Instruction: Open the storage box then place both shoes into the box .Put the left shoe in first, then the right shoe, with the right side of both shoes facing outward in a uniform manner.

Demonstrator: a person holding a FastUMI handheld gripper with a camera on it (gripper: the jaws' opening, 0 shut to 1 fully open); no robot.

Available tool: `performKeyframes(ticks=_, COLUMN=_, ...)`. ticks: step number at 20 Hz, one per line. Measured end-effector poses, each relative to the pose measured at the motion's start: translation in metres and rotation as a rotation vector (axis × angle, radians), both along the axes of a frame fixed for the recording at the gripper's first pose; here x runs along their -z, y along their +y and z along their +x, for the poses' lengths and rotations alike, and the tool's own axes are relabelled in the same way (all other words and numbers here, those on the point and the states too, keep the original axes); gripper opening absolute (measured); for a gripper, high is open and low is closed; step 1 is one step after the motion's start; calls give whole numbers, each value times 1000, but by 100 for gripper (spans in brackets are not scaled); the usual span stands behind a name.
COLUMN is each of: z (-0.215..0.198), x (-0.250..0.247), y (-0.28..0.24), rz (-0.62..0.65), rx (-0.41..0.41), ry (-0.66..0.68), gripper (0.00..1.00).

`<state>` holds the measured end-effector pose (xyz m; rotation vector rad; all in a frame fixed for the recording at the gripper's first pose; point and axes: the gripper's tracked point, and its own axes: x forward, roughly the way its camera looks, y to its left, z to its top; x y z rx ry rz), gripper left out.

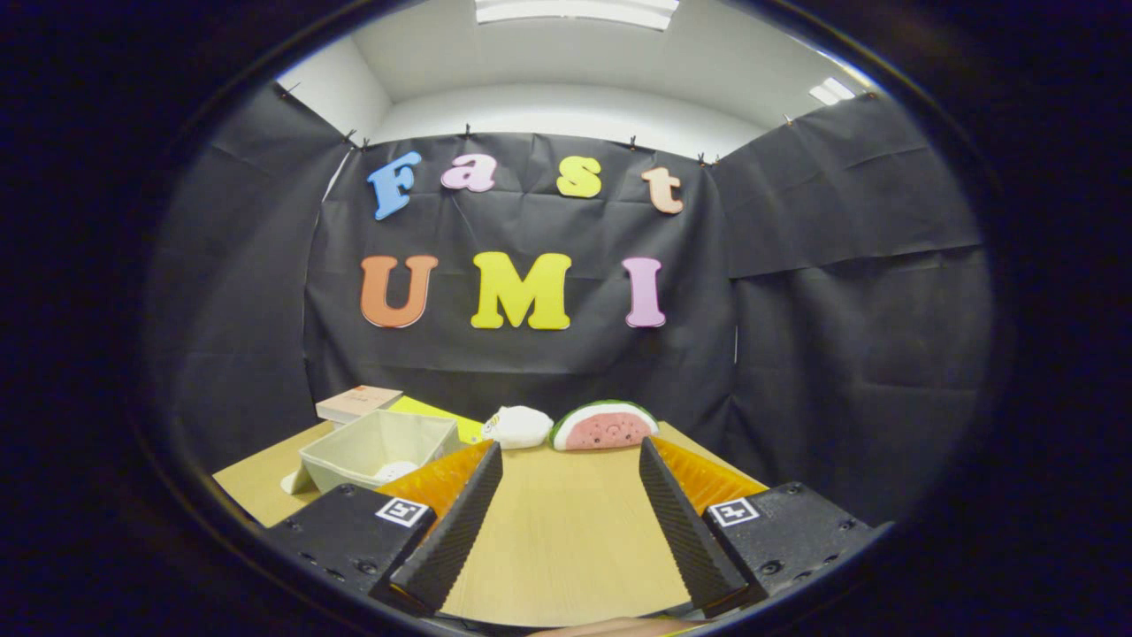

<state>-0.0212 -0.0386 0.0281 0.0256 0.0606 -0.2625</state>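
While the claw (570,451) gapes wide over bare desk (566,540), box (376,447) part hidden behind one finger, shoes (517,426) small beyond.

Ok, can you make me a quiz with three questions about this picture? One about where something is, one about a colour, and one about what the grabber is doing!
1. Where is the watermelon-slice shoe?
A. Inside the box
B. On the table beyond the fingers, beside the white plush shoe
C. Between the fingers

2. What colour is the storage box?
A. Pale cream
B. Bright red
C. Dark blue

3. What is the gripper doing?
A. Squeezing a shoe
B. Shut on the box
C. Open, with nothing between its fingers

Answers:
1 B, since it lies at the far end of the wooden table, right next to the white one.
2 A, since its walls look pale cream.
3 C, since the fingers stand wide apart with just bare tabletop between them.
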Motion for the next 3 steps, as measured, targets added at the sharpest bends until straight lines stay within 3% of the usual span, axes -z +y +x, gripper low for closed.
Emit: performKeyframes(ticks=3, z=0, x=2, y=1, rz=14, rx=-6, ry=1, gripper=99)
